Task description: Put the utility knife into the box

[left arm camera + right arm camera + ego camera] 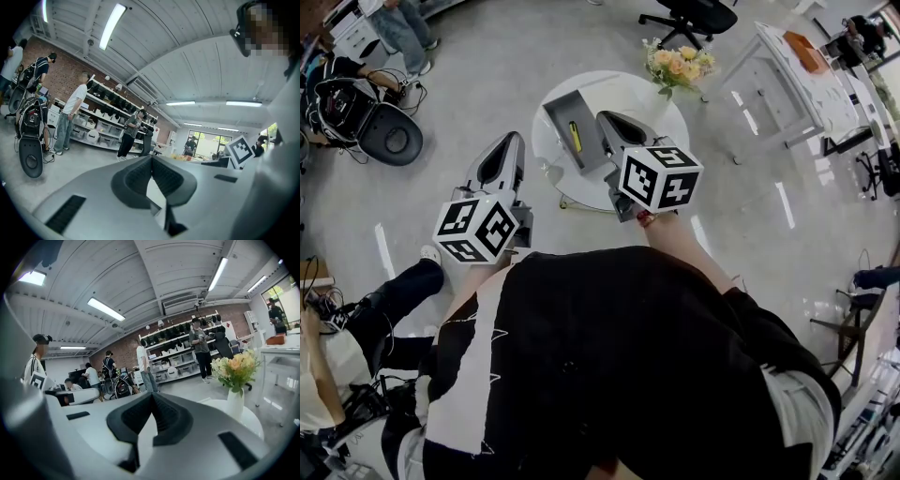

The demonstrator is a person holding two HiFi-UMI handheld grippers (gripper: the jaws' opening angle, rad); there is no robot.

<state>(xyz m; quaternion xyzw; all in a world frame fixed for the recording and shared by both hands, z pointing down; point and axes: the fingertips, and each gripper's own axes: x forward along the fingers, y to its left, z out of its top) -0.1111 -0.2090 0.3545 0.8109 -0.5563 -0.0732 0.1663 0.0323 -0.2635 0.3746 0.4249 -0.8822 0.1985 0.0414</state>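
1. Head view: nearest the camera is the person's black top (619, 366), and both tools are held out in front of it.
   - The left gripper (513, 141) hangs left of the round white bench (666, 117), off its edge and over the floor.
   - The right gripper (604, 118) reaches over the bench's near right part, with its tip just beside the right wall of the grey box (558, 122).
   - The box sits open on the bench's left half, and the yellow utility knife (575, 136) lies lengthwise inside it.
   - A vase of flowers (678, 64) stands at the far right edge.

2. Left gripper view: the jaws are pressed together at the tip with nothing between them.
   - They look level across the room at shelves (101, 122) and people standing by them.
   - Neither the bench nor the box shows here.
   - The right gripper's marker cube (241, 149) shows at the right.

3. Right gripper view: these jaws are also pressed together and empty.
   - The vase of flowers rises to the right, on the bench's white rim.
   - The gripper's body covers the box and knife from this angle.

4. Step in hand, as I judge it: the knife appears to be already in the box and neither gripper holds anything, so the placing looks done.

5. Next move, as I judge it: little is needed beyond lifting the right gripper away without knocking the box wall or the vase. Whether the box has a lid to shut, I cannot tell.
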